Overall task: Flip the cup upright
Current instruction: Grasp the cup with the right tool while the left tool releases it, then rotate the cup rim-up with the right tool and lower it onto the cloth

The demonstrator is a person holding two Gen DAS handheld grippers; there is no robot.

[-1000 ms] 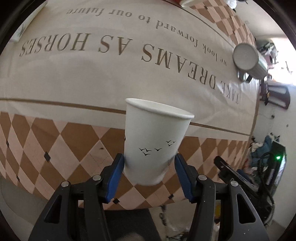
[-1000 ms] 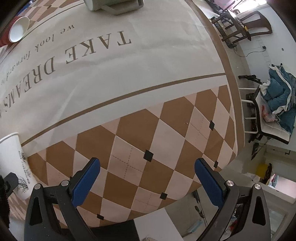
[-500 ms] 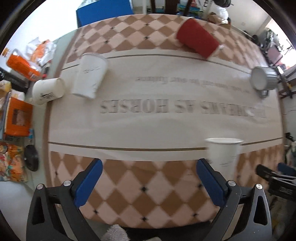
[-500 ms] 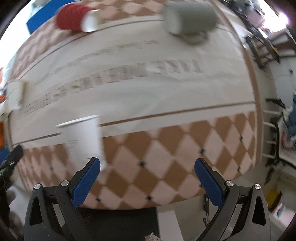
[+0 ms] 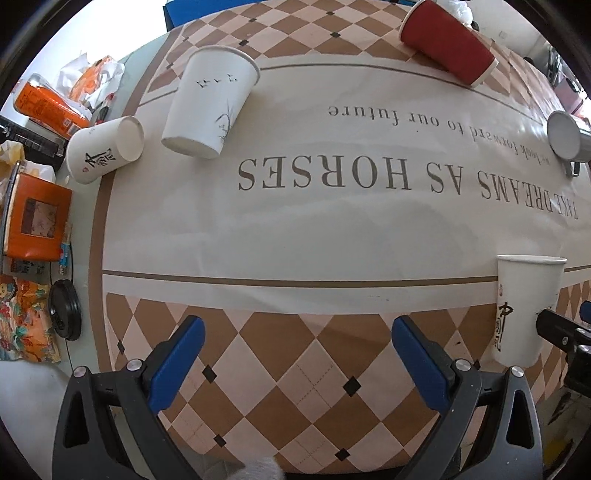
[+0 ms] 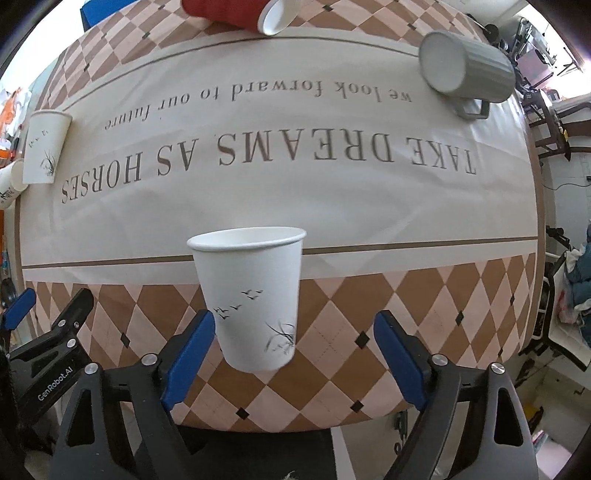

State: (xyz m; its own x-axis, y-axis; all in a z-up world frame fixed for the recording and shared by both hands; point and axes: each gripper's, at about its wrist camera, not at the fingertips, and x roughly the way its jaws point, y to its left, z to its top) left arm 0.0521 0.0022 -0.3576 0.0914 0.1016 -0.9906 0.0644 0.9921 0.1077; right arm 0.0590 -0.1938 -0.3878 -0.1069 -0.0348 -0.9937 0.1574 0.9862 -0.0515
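The printed tablecloth (image 6: 332,206) was seen spread flat. An upright white paper cup (image 6: 255,299) stood near its front edge, apparently just ahead of the right gripper (image 6: 293,356), untouched between wide-spread jaws. The left gripper (image 5: 297,354) was likewise held wide, empty.

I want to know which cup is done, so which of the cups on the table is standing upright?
The white paper cup with birds near the front edge, mouth up; the red cup, grey mug and other white cups lie sideways.
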